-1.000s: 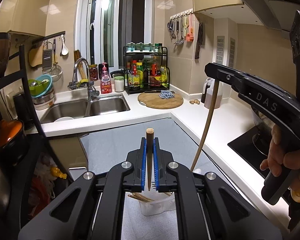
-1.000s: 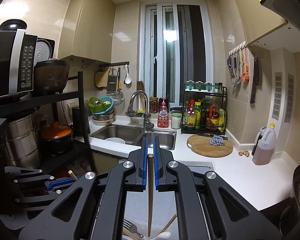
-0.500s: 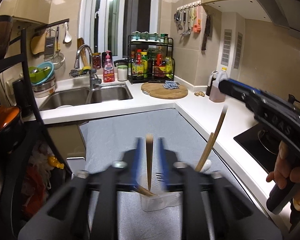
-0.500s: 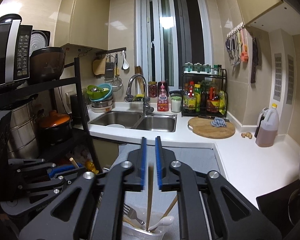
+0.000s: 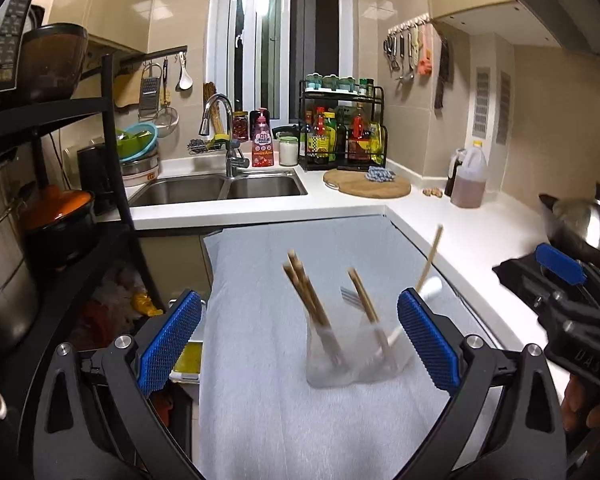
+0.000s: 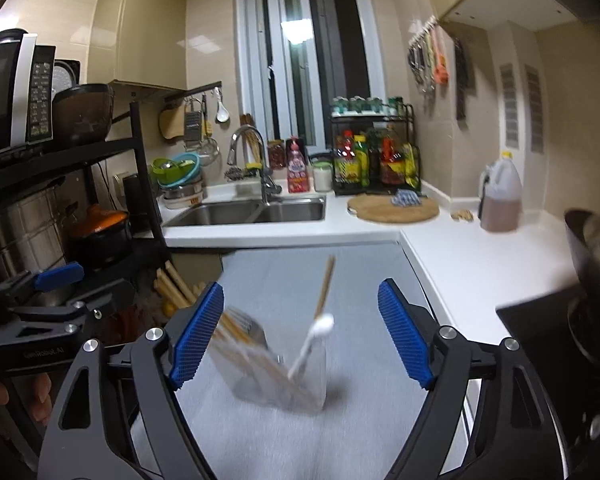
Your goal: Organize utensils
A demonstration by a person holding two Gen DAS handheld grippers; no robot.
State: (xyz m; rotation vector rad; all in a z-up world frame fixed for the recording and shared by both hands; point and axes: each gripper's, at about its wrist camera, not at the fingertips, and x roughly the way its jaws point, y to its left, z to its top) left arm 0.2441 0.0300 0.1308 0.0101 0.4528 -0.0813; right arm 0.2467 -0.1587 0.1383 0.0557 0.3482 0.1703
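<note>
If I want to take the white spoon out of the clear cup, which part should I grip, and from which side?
Probably grip the white spoon by its upper end, which sticks out above the rim of the clear cup. Come from above, with the jaws set across the handle: it leans and its lower part sits inside the cup beside the chopsticks and the fork, so a side approach looks blocked.

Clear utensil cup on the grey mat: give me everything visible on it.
The clear utensil cup looks like thin see-through plastic, motion-blurred in both views. It stands upright on the grey mat, apart from both grippers. Inside lean wooden chopsticks, a metal fork and a white spoon. Nothing else touches it.
</note>
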